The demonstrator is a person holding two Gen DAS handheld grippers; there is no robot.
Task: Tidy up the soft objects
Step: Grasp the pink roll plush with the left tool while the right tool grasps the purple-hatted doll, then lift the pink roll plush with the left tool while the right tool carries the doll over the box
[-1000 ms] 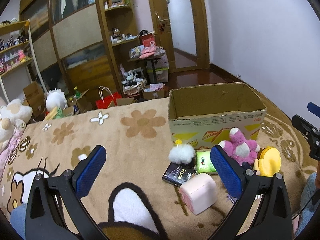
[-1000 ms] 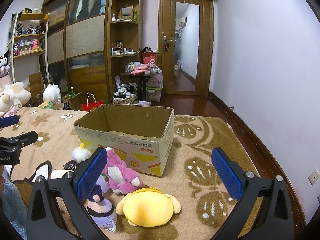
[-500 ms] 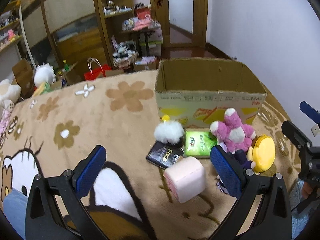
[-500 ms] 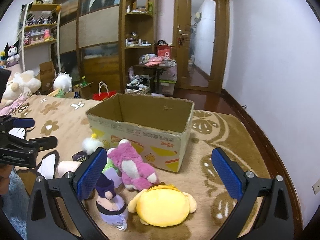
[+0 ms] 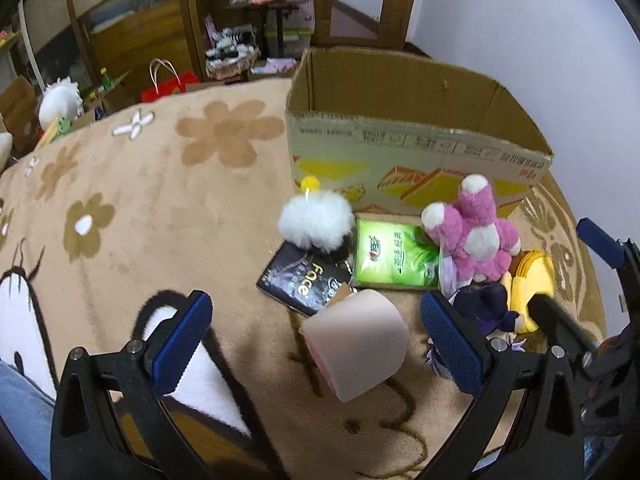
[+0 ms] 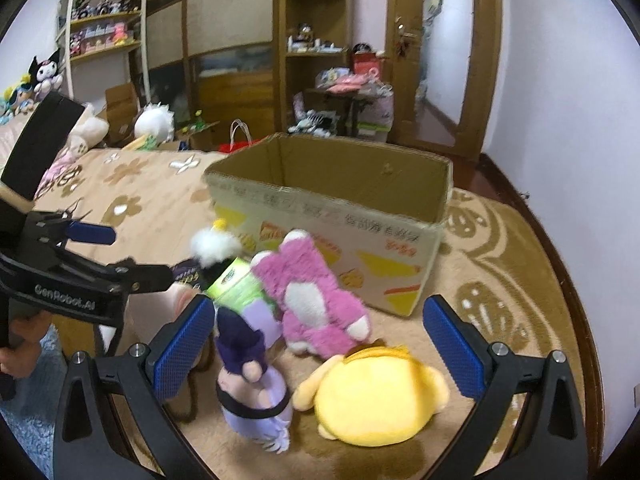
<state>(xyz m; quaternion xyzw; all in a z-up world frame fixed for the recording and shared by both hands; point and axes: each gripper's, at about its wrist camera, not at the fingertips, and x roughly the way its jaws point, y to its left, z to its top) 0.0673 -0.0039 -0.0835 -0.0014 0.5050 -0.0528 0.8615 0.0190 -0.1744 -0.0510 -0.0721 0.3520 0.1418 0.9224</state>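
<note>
As my left gripper (image 5: 316,344) hung spread wide over the pink foam block (image 5: 355,343) on the blanket, the block looked light and squashy, best pinched across its flat sides. From the right view, my right gripper (image 6: 318,348), also spread, framed the yellow plush (image 6: 374,394); only here did the cardboard box (image 6: 332,220) show its empty inside.

Left tongs (image 5: 316,336) spread wide above a pink cube (image 5: 354,344), cardboard box (image 5: 416,148) behind.
</note>
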